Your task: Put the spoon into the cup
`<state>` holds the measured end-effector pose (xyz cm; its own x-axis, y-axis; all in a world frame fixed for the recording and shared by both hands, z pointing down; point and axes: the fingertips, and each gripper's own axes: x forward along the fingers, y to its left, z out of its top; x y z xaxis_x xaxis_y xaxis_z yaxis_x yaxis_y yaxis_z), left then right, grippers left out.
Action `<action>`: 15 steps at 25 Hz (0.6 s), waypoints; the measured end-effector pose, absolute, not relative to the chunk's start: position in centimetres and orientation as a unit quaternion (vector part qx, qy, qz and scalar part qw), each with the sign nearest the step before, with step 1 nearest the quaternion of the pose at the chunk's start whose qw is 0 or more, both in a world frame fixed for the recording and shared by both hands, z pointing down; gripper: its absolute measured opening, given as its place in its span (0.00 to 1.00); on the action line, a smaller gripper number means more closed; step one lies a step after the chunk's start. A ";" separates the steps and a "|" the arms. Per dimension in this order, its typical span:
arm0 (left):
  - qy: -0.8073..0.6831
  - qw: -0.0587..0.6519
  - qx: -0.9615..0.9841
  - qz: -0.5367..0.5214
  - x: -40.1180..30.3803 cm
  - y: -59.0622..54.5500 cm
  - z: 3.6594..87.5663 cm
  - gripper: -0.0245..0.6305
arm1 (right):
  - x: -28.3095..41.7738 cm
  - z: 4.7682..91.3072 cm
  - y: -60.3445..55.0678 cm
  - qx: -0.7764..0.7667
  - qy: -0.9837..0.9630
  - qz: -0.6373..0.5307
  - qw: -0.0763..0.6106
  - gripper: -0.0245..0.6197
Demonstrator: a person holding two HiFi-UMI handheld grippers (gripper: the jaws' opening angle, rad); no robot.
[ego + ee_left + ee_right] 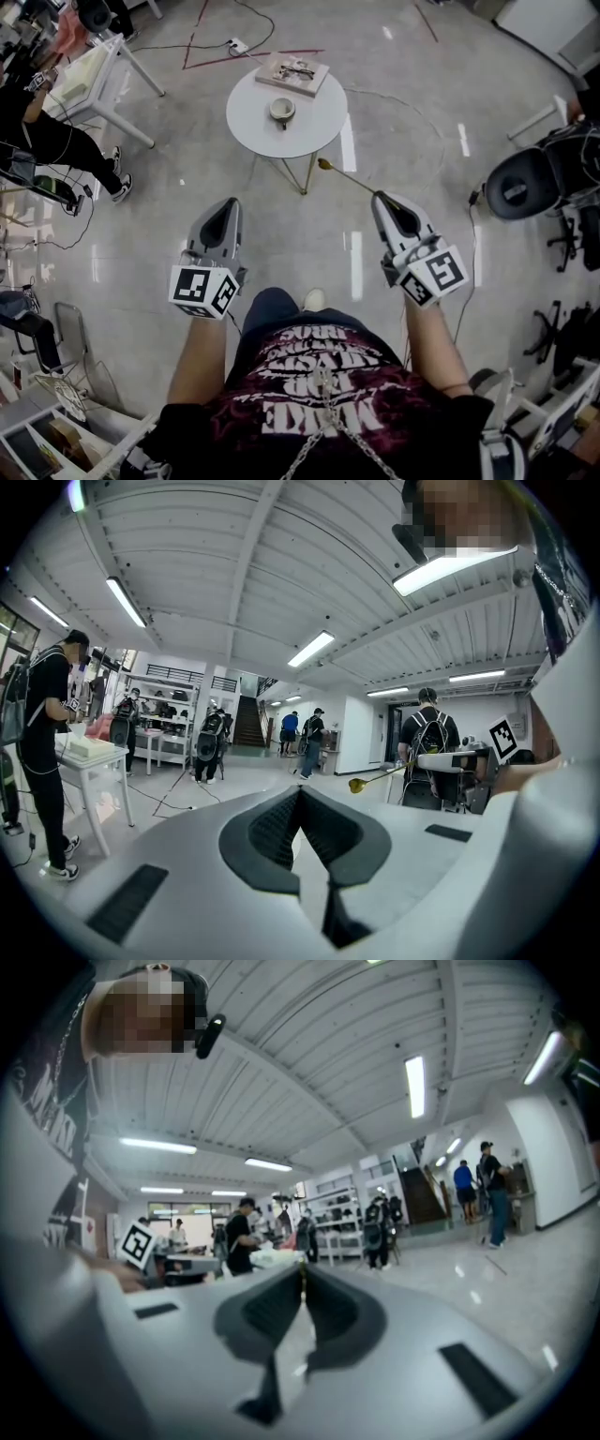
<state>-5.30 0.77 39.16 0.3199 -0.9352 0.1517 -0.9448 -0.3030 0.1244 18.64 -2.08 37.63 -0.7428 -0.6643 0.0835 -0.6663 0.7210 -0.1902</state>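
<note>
A small cup (282, 111) stands near the middle of a round white table (319, 127) ahead of me. My right gripper (382, 198) is shut on the handle of a thin gold spoon (347, 176), whose bowl points toward the table's near edge, short of the cup. From the left gripper view the spoon (375, 779) shows sticking out level at the right. My left gripper (228, 203) is held beside it, jaws shut with nothing in them (300, 789). In the right gripper view the jaws (302, 1267) meet at the tip and the spoon is barely visible.
A book (293, 72) lies on the table's far side. A white desk (94, 80) and a person (56, 141) are at the left, and a black office chair (525, 183) at the right. Cables and a power strip (236, 44) lie on the floor beyond.
</note>
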 end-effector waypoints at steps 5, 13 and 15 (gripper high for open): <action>-0.581 0.098 0.808 0.023 -6.1 -0.6 39.0 0.08 | 17.5 37.8 -3.0 0.356 -0.928 0.109 0.010 0.09; -0.556 0.113 0.823 0.024 -8.3 -3.5 40.2 0.08 | 14.2 37.8 -5.5 0.370 -0.922 0.112 0.013 0.09; -0.548 0.107 0.829 0.023 -8.8 -4.6 39.7 0.08 | 13.3 37.7 -6.1 0.373 -0.921 0.110 0.013 0.09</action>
